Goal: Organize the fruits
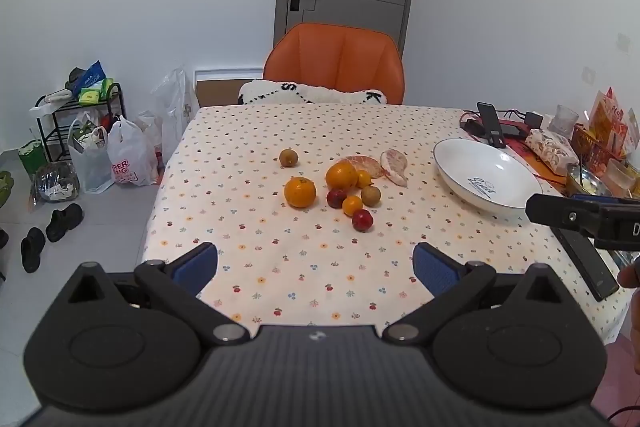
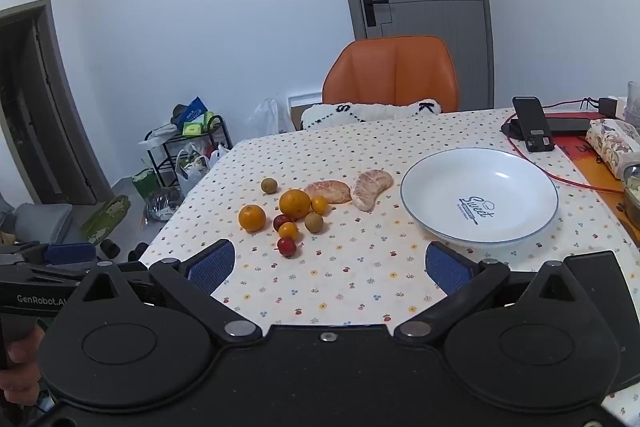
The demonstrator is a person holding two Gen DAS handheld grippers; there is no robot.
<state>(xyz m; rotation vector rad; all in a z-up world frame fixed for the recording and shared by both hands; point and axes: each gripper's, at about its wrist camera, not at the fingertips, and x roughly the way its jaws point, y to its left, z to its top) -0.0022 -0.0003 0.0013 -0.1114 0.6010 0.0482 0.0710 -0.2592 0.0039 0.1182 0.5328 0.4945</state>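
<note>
Blue-padded left tongs (image 1: 315, 267) spread, round glossy fruits (image 1: 340, 189), smooth white plate (image 1: 486, 179)

Tablecloth (image 1: 248, 267): cream, printed with small red, blue and orange flower and cherry motifs. Ahead of the left gripper (image 1: 316, 263), whose finger pads (image 1: 202, 261) are blue on black arms: two orange citrus fruits (image 1: 300, 191), two small yellow-orange ones (image 1: 352, 205), two dark red fruits (image 1: 362, 220), two olive-brown ones (image 1: 370, 195). Beyond these, pale pink-orange peeled segments (image 1: 394, 165). Ahead-right, plate (image 2: 432, 187): white, thin blue rim line, dark lettering. Far side, chair (image 1: 334, 61): orange.
</note>
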